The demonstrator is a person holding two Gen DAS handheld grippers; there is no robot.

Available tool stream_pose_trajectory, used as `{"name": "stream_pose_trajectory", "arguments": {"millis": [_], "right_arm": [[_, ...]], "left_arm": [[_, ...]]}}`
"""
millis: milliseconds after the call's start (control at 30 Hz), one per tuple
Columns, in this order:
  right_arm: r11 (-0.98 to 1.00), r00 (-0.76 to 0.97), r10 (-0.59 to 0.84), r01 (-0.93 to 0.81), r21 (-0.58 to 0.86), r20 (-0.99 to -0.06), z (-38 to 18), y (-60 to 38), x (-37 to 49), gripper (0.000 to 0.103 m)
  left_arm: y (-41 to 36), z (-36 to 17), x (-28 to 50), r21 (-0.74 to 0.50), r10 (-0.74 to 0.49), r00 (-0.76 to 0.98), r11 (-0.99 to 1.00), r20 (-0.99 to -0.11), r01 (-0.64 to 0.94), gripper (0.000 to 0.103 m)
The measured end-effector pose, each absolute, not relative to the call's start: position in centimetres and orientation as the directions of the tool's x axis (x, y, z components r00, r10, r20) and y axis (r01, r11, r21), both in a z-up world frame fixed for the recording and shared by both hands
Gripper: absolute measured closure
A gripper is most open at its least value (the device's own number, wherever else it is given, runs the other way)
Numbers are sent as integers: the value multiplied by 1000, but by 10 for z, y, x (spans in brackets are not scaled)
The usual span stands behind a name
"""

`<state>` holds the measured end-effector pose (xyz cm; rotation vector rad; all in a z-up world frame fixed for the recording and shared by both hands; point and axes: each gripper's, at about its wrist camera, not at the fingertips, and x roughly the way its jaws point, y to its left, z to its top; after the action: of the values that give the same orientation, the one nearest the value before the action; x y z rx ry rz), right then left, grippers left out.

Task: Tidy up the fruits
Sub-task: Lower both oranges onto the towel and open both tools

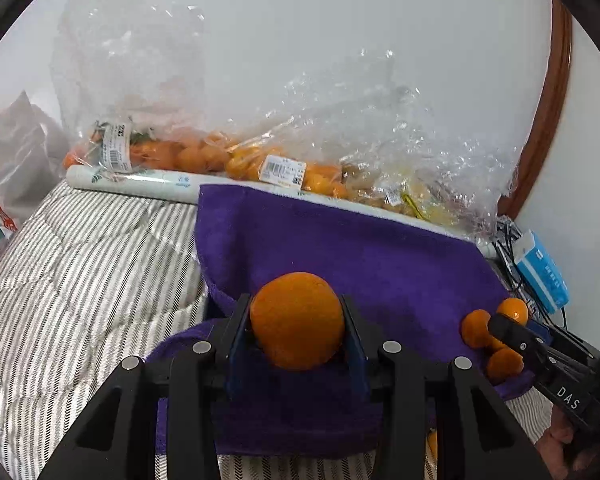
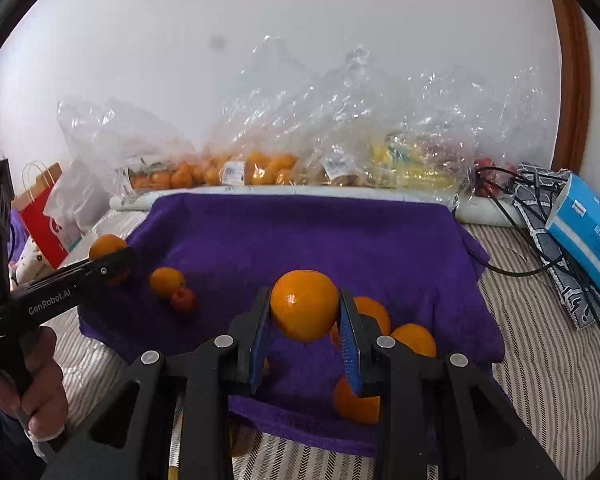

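Note:
My left gripper (image 1: 296, 304) is shut on a large orange (image 1: 296, 320) above the purple towel (image 1: 360, 248). In the right wrist view it shows at the left (image 2: 114, 264), still gripping that orange (image 2: 106, 246) over the towel's left edge. My right gripper (image 2: 304, 294) is shut on another orange (image 2: 304, 306) above the towel (image 2: 300, 232). Under and beside it lie three loose oranges (image 2: 414, 338). Further left on the towel lie one more orange (image 2: 166, 282) and a small red fruit (image 2: 183, 300). The right gripper (image 1: 500, 326) also appears at the right of the left wrist view.
Clear plastic bags of oranges and other fruit (image 2: 260, 168) line the wall behind a white roll (image 1: 140, 184). At the right sit a blue box (image 2: 588, 232) and black cables (image 2: 512, 200). A red paper bag (image 2: 40, 208) stands at the left. Striped bedding (image 1: 80, 260) surrounds the towel.

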<state>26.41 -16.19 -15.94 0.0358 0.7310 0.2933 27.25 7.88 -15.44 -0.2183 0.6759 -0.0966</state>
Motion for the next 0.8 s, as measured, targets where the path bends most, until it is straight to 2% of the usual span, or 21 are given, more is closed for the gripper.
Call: {"name": "stream_pose_trajectory", "arguments": {"millis": [400,800], "right_arm": [[959,666,269,-255,126,-695,-177,-154,270,71],[958,668,266,-263,113,-695,-178,-152,269,71]], "left_arm": [[75,-158,275,-245,-180,755,969,-631,27,63],[69,-161,278,-210,-163,742,977,-650,31,63]]}}
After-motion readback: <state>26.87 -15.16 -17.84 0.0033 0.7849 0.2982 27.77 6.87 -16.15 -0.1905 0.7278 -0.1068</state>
